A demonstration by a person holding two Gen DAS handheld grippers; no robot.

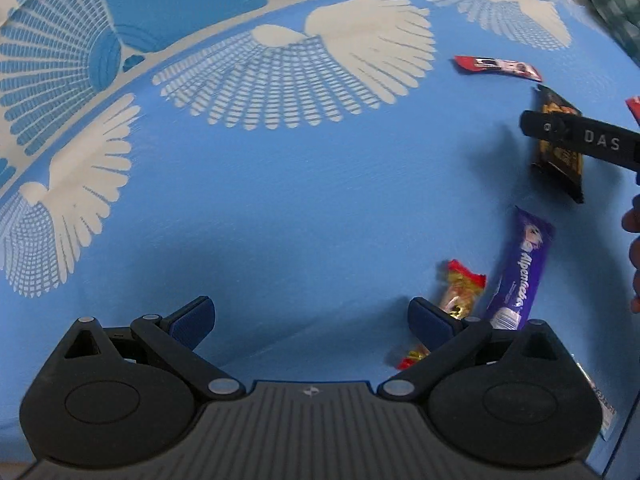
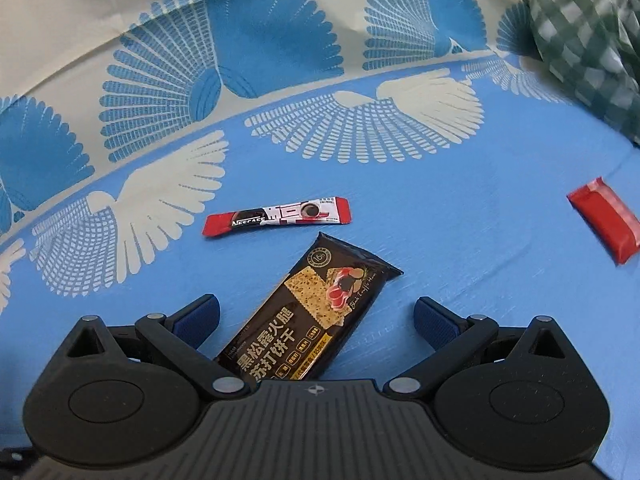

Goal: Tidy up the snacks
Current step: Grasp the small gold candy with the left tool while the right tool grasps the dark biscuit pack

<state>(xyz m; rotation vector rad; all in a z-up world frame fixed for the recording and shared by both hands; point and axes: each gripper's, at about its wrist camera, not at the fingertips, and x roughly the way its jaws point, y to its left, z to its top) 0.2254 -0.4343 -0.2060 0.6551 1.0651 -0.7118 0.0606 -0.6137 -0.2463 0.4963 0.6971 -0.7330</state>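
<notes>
Each of the 2 cameras sits on the back of its own gripper and looks forward and down along the jaws at a blue cloth [image 1: 280,200] with white bird shapes. The left camera is low and close to the cloth, and the snacks lie off to its right side. The right camera is also close, and a black cracker pack [image 2: 316,312] lies right in front of it, between its jaws. Both views share that black cracker pack [image 1: 558,148], the red coffee stick [image 2: 276,216] [image 1: 498,67] beyond it, the same bird shapes and a green checked cloth [image 2: 584,40] at the top right corner.
</notes>
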